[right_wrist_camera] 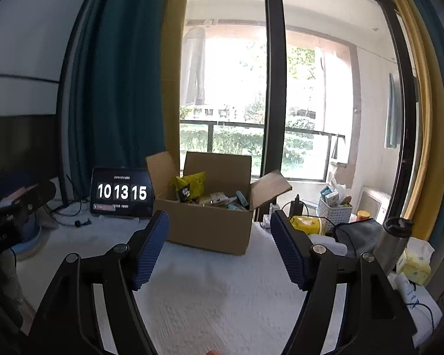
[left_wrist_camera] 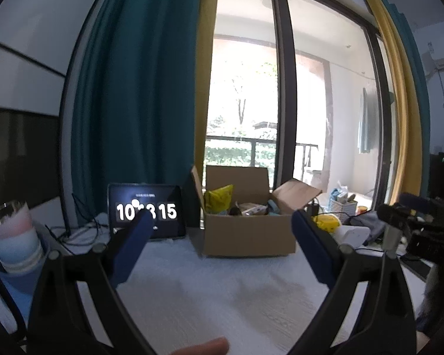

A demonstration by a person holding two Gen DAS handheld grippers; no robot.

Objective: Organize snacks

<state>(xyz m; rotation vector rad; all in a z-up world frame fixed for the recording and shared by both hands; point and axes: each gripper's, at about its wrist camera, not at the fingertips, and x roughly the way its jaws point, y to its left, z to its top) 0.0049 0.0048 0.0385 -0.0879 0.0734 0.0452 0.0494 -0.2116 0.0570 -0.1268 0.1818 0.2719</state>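
You held both the left gripper [left_wrist_camera: 219,219] and right gripper [right_wrist_camera: 219,222] spread and empty, aimed at the open cardboard box [right_wrist_camera: 210,227] on the table [right_wrist_camera: 222,295], where the snacks [right_wrist_camera: 191,188], seemingly mixed packets, sat ready for picking.

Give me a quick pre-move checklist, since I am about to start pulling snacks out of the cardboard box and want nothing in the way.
1. Box flaps open: ok, the cardboard box stands open-topped.
2. Snacks visible inside: ok, a yellow snack bag sticks up at the left, smaller packs beside it.
3. Left claw empty and open: ok.
4. Right claw empty and open: ok.
5. Path to box: ok, bare white tablecloth lies in front.
6. Clutter beside box: not ok, cables and a white basket crowd its right side.
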